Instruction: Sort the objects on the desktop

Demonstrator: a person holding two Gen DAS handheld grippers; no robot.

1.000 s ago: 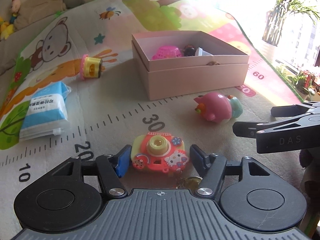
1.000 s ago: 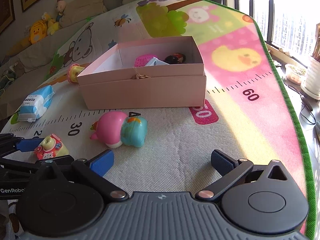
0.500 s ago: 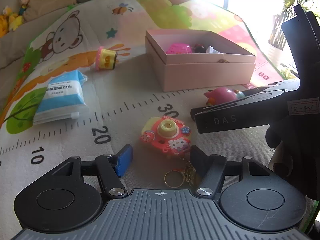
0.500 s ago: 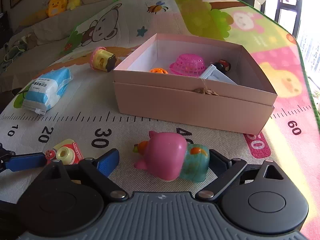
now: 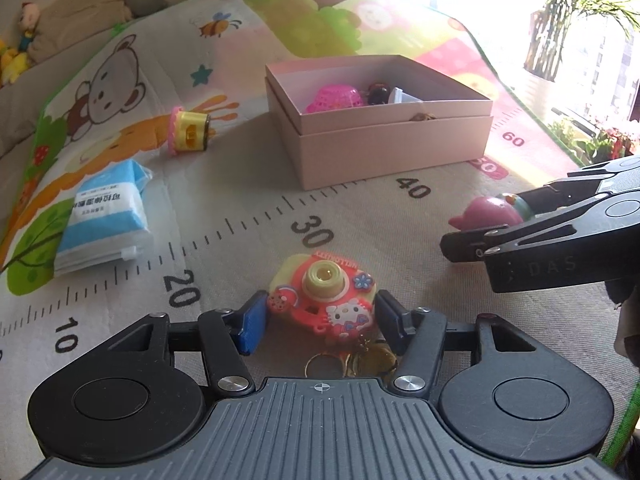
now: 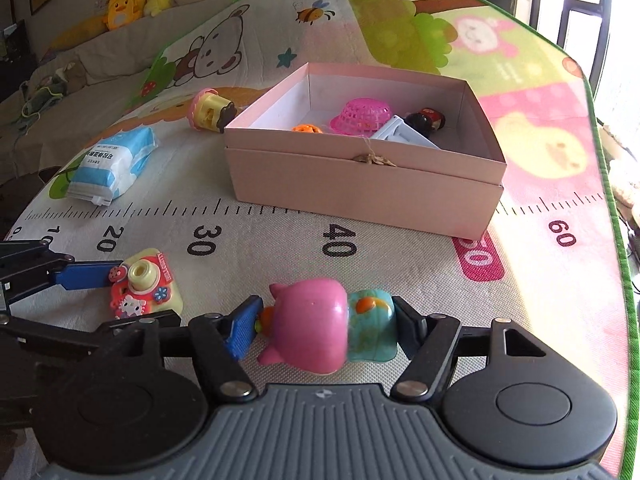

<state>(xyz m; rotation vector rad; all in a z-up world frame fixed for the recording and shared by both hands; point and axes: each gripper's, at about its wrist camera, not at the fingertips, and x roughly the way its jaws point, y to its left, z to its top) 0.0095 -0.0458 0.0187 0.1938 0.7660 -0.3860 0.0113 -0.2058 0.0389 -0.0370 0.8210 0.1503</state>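
Play mat [image 5: 248, 216] ruler 10–60, right gripper [image 5: 460, 240] marked "DAS"

Glossy plastic pig toy [image 6: 316, 326], matt cardboard box [image 6: 360, 188]

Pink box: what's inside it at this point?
The pink box holds a pink mesh basket, a small orange toy, a dark round figure and a pale blue-white item. Its near wall covers the floor behind it, so more may lie there.
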